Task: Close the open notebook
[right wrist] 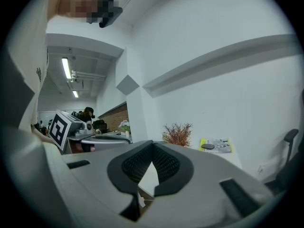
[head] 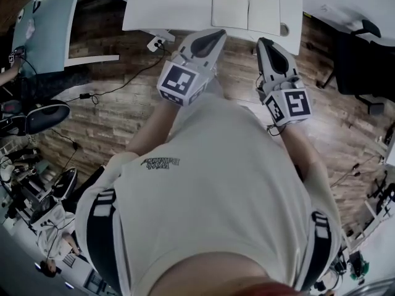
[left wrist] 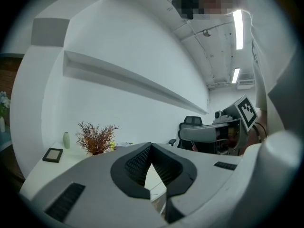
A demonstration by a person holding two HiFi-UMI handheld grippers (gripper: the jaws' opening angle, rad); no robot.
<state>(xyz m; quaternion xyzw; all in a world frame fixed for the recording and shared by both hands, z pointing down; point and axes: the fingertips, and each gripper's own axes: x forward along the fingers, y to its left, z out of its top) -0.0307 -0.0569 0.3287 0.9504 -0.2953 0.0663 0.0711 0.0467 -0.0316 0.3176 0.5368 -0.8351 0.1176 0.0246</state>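
The open notebook (head: 245, 8) lies flat with blank cream pages on the white table (head: 166, 5) at the top of the head view. Both grippers hang over the wooden floor short of the table's near edge and point toward it. My left gripper (head: 216, 36) is just below the notebook's left page, with its jaws together and nothing between them. My right gripper (head: 264, 42) is below the right page, shut and empty too. Seen from its own camera, each gripper (left wrist: 151, 146) (right wrist: 152, 144) has its jaw tips meeting. The notebook is hidden in both gripper views.
A small round grey object (head: 284, 28) sits on the table beside the notebook's right page. A white power strip (head: 155, 42) with a black cable lies on the floor under the table edge. Office chairs (head: 37, 116) (head: 364, 48) stand left and right. A dried plant (left wrist: 97, 137) stands on a far shelf.
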